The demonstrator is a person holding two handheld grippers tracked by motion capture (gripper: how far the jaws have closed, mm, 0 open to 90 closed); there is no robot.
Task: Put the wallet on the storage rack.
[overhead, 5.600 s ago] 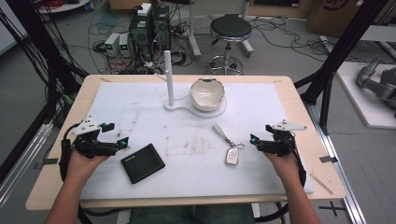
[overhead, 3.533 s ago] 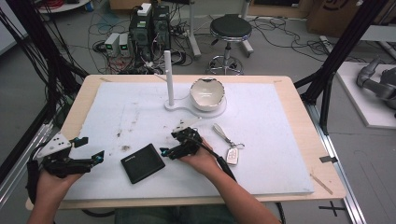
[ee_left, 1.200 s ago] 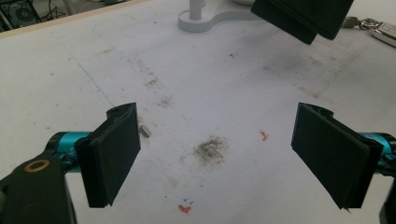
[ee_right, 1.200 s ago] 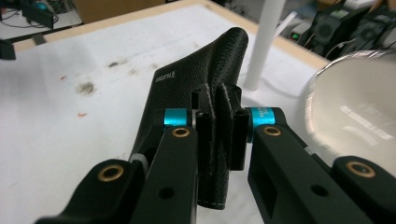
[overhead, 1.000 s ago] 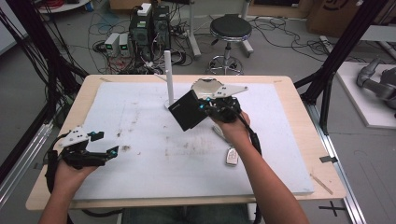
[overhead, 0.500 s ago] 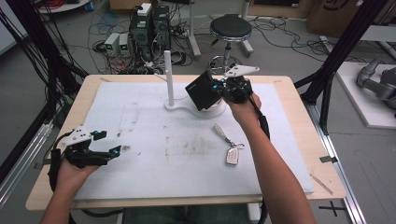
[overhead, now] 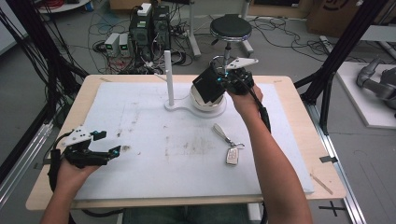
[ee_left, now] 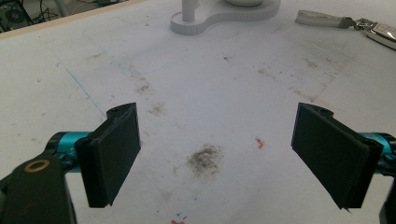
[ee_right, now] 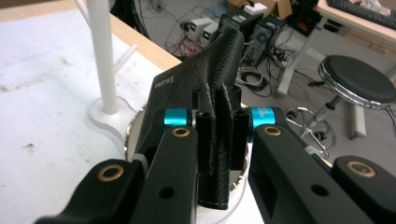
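High view: wallet point(overhead: 208, 86) in R tool point(overhead: 223, 80)

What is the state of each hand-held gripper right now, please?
Left hand-held gripper: open, holding nothing, low over the table.
Right hand-held gripper: closed on the black wallet, held above the bowl.

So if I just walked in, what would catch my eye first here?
Probably the black leather wallet, pinched in the right hand-held gripper and held in the air over the white bowl at the table's far side. Next, the car key fob lying alone mid-table, and the left hand-held gripper open near the left edge.
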